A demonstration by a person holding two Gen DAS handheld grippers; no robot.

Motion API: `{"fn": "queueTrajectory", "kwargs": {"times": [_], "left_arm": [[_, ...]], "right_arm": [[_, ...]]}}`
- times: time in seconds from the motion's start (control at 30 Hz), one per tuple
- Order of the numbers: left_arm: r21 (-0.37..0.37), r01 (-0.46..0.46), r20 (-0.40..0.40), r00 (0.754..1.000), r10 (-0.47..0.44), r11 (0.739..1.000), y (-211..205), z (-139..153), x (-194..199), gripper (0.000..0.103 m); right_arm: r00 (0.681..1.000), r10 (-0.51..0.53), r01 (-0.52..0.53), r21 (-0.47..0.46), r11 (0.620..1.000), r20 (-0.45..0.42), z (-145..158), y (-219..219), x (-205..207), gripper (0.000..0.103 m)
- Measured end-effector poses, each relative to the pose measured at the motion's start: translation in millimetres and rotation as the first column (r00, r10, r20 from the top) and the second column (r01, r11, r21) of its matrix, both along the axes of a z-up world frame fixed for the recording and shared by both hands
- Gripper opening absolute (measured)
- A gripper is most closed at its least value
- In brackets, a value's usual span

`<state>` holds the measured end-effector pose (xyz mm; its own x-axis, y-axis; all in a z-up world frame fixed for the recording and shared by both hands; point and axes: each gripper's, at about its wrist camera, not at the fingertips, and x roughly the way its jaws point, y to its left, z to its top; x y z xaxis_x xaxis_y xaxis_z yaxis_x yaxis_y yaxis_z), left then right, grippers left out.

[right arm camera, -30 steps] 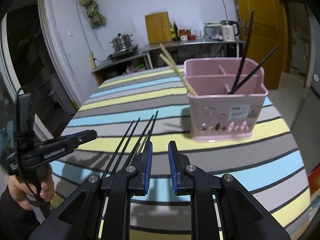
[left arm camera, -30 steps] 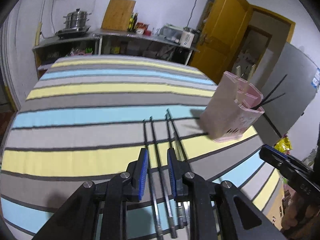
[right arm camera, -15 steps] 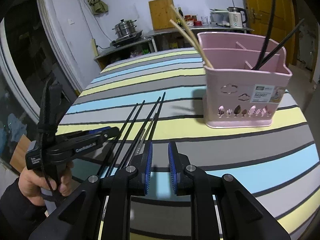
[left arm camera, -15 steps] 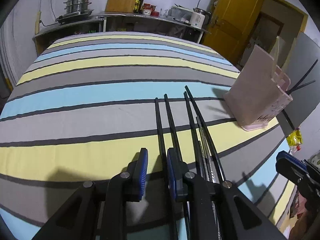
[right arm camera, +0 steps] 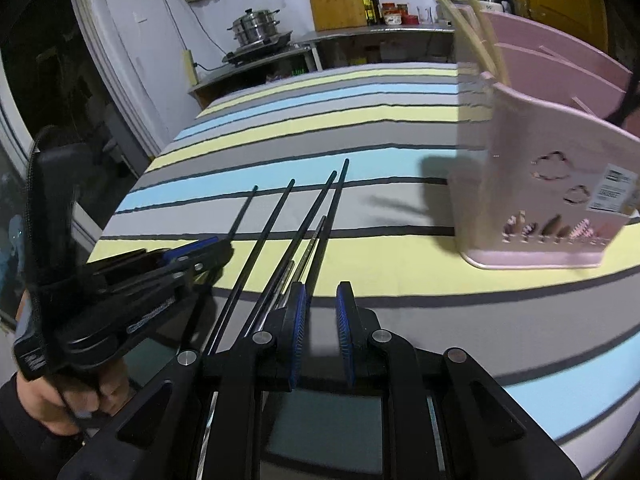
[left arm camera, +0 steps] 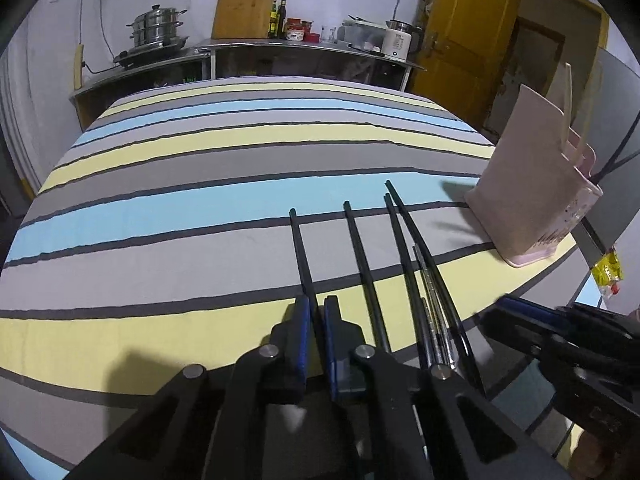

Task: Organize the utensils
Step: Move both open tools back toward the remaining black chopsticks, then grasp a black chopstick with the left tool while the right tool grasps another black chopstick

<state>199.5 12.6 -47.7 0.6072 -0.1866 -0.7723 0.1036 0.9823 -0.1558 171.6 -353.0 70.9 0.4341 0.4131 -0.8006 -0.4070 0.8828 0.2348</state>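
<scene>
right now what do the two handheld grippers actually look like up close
Both are matte black plastic frames with silver round pins at the pivots. The left gripper and right gripper each carry two fingers faced with ribbed blue pads. In the right wrist view the left one shows a pistol-style handle wrapped by a black strap, white lettering too blurred to read, and a dark sleeve.

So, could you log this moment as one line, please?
left gripper: closing on leftmost black chopstick | right gripper: open, empty | pink holder: upright
</scene>
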Motion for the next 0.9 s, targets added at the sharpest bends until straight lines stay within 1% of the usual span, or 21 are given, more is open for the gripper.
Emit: {"fn": "queueTrajectory", "kwargs": {"times": [0.33,0.5,0.6,0.7,0.9], "left_arm": [[-0.03,-0.024,-0.021,0.999,0.024,0.999,14,1,1,0.008],[-0.035,-0.038,-0.032,0.999,0.037,0.999,14,1,7,0.008],[-0.033,-0.043,-0.031,0.999,0.042,0.999,14,1,13,0.008],[-0.033,-0.048,-0.031,0.998,0.047,0.998,14,0,19,0.008],[-0.044,-0.047,-0.031,0.998,0.046,0.998,16,0,16,0.007]], "right_arm": [[0.999,0.006,-0.006,-0.015,1.0,-0.032,-16,15,22,0.017],[1.0,-0.003,0.002,-0.034,0.999,-0.022,-17,18,28,0.017],[1.0,-0.015,0.014,-0.049,0.999,-0.019,-17,20,34,0.015],[1.0,-0.026,0.025,-0.059,0.998,-0.015,-17,19,36,0.009],[0.999,-0.043,0.042,-0.053,0.998,-0.021,-15,9,29,0.008]]}}
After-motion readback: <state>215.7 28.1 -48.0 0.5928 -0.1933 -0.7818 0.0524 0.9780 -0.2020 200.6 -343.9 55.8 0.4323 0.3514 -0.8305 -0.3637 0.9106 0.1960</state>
